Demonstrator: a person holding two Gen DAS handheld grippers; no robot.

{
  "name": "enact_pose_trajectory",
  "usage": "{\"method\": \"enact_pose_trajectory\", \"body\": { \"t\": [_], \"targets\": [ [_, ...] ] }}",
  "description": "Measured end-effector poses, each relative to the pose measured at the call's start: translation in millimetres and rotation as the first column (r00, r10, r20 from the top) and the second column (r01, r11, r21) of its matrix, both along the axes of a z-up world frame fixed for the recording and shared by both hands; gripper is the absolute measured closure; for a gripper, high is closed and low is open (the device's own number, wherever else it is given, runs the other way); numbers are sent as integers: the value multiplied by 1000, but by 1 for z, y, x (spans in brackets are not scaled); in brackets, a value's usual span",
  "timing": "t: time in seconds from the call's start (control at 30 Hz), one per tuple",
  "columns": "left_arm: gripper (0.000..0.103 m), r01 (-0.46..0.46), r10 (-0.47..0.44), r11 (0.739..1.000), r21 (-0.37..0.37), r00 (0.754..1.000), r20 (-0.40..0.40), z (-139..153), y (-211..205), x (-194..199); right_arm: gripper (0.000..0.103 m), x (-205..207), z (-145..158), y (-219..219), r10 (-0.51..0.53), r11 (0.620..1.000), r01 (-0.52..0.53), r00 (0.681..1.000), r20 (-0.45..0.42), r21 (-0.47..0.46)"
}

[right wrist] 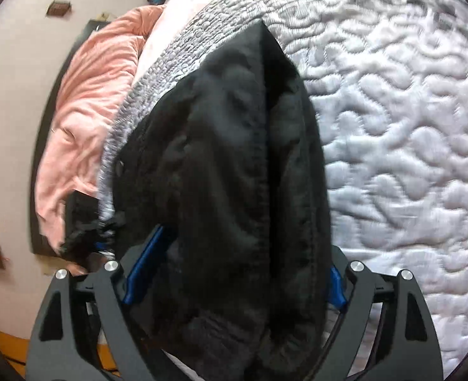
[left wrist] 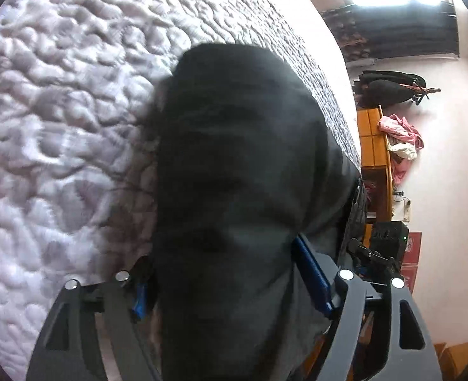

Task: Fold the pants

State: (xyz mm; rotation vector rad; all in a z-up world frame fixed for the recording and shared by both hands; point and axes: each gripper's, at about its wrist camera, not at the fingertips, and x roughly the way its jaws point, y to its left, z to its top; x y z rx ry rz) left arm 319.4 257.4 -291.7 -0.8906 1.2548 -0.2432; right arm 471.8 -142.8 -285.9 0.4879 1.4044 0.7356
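Observation:
The black pants [left wrist: 234, 158] hang in a thick bunch in front of the left wrist camera, over the white quilted bed [left wrist: 59, 127]. My left gripper [left wrist: 230, 279] is shut on the pants; cloth fills the gap between its blue pads [left wrist: 313, 276]. In the right wrist view the same black pants [right wrist: 227, 174] drape down over my right gripper [right wrist: 234, 279], which is shut on them, with a seam running down the middle. The fingertips of both grippers are hidden by cloth.
The quilted bed [right wrist: 392, 127] has its edge near the pants. A pink blanket [right wrist: 87, 111] lies on the floor beside it. A wooden shelf [left wrist: 376, 165] with pink clothes [left wrist: 399, 133] stands by the wall. A dark bag [left wrist: 389, 89] hangs on the wall.

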Motion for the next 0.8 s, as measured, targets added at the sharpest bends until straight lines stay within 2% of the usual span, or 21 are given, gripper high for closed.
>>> {"method": "enact_pose_trajectory", "body": {
  "t": [0.07,0.17,0.23,0.3,0.37,0.43,0.5,0.53,0.6,0.7,0.8],
  "targets": [
    [25,-26,25,997,70,1000,12,13,14,-9,19,-3,16,-8,-7,999,9,998,59,-48],
    [25,-86,70,979,186,993,91,46,24,-8,19,0,51,-24,-45,987,74,979,199,-143],
    [23,-107,78,968,229,988,131,61,25,3,19,4,73,-26,-64,985,105,961,269,-140],
    [20,-88,47,948,307,989,139,69,14,20,19,9,92,-15,-68,990,103,949,309,-99],
    [20,-50,12,934,353,994,109,64,5,38,19,19,96,6,-34,996,56,955,295,-66],
    [20,-19,-7,918,395,998,63,53,-4,53,19,31,85,22,-17,998,33,968,249,-61],
    [9,-9,-3,905,426,1000,27,41,-6,69,19,50,59,32,-33,993,52,983,178,-104],
    [7,-7,2,903,430,1000,11,37,-9,73,19,57,45,34,-47,989,66,988,150,-130],
    [7,-4,13,917,399,1000,-20,32,-10,80,19,63,32,35,-58,984,80,989,136,-159],
    [9,-20,23,922,388,1000,-3,42,-9,73,18,58,41,24,-68,992,81,989,134,-96],
    [9,-65,43,913,402,997,63,61,-6,50,19,33,68,1,-89,995,94,981,169,-16]
  ]
}}
